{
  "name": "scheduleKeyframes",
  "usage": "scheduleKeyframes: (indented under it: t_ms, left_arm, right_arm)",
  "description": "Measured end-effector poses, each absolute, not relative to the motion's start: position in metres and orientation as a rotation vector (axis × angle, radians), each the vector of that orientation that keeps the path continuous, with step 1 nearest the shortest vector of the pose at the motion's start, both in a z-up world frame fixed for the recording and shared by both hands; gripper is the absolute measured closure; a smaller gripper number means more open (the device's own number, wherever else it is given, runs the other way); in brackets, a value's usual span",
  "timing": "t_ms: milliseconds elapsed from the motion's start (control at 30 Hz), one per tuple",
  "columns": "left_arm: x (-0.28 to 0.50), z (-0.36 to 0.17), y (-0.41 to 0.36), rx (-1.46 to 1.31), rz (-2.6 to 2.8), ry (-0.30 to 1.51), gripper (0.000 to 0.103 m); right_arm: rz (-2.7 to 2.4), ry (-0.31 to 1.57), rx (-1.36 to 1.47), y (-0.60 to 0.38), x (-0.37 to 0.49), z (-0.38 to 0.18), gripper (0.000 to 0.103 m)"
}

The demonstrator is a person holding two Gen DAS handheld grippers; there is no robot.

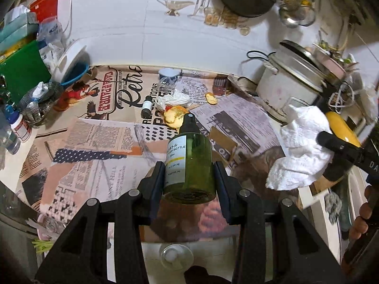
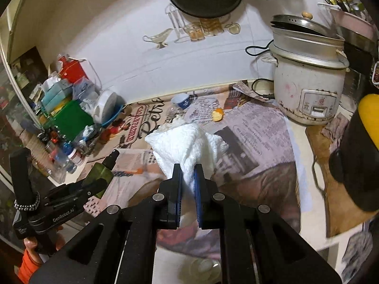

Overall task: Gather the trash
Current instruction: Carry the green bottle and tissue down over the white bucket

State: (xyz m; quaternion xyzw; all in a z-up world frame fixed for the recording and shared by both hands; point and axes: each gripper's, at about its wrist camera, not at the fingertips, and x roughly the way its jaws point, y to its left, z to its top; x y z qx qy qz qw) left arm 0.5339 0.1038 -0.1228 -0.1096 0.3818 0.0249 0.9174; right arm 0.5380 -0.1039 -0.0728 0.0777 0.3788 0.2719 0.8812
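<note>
Bottle [image 1: 189,158] (translucent green, labelled); white crumpled tissue [image 2: 189,146].

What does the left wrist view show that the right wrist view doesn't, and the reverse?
Only the left wrist view: the small dark vial lying on the mat, the large orange peel with crumpled tissue behind it, and the green bottle's label. Only the right wrist view: the rice cooker's front panel and the left hand under its tool. Both: left tongs shut on the green spray bottle, right tongs shut on the white paper towel, and the small peel piece.
</note>
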Motion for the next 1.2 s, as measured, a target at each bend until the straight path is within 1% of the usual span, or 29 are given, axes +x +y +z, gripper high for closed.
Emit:
scheduleKeyframes:
  t_ms: [300, 600, 767, 933, 1200]
  left_arm:
    - [0.433, -0.119, 0.125, -0.184, -0.017, 0.773, 0.062]
    - [0.356, -0.147, 0.142, -0.16, -0.063, 0.841, 0.062]
    - [0.341, -0.172, 0.134, -0.164, -0.091, 0.899, 0.062]
    - [0.34, -0.202, 0.123, -0.183, -0.112, 0.954, 0.062]
    - [0.358, -0.278, 0.1, -0.198, -0.102, 1.083, 0.062]
  right_arm:
    - [0.528, 0.778, 0.187, -0.06, 0.439, -0.078, 0.094]
    - [0.496, 0.827, 0.191, -0.031, 0.364, -0.093, 0.094]
    - [0.468, 0.864, 0.17, -0.029, 0.34, -0.102, 0.094]
    - [0.443, 0.917, 0.161, -0.036, 0.331, -0.124, 0.094]
    - [0.435, 1.042, 0.158, -0.054, 0.347, -0.192, 0.094]
